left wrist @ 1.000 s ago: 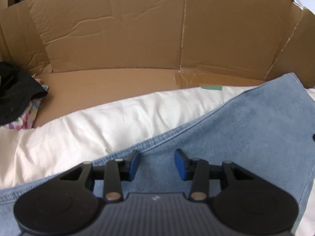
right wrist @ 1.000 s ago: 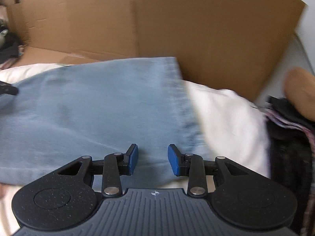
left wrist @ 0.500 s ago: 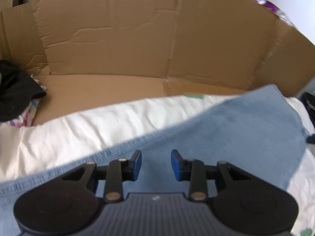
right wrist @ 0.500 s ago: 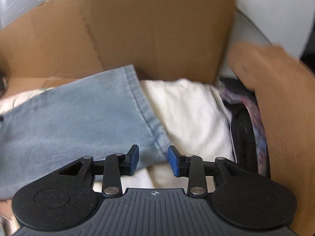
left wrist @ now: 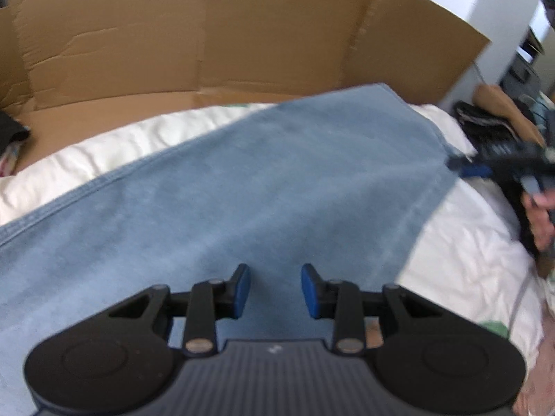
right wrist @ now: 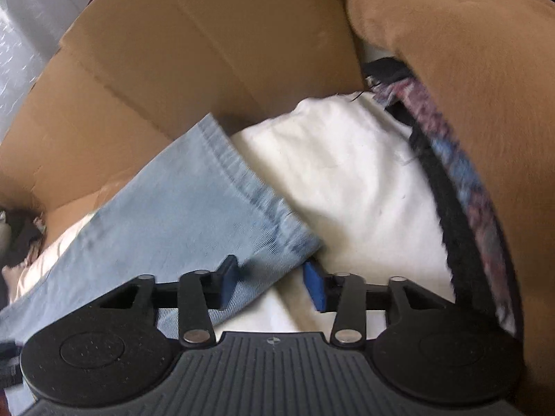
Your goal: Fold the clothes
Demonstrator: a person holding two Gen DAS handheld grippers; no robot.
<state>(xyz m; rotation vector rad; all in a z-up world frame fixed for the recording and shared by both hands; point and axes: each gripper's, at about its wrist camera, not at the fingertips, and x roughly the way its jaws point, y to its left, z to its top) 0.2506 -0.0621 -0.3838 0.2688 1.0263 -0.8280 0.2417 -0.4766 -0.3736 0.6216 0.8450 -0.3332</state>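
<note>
right claw [right wrist: 274, 279] now spread around jeans [right wrist: 180, 208] hem corner, left claw [left wrist: 274, 291] spread over denim

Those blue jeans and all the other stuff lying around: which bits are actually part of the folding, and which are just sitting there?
Part of the job:
- blue jeans
- left gripper, jaws open above the denim
- right gripper, jaws open around the hem corner

Just lying about:
- white bedding
- cardboard
- brown garment
- dark patterned clothes
</note>
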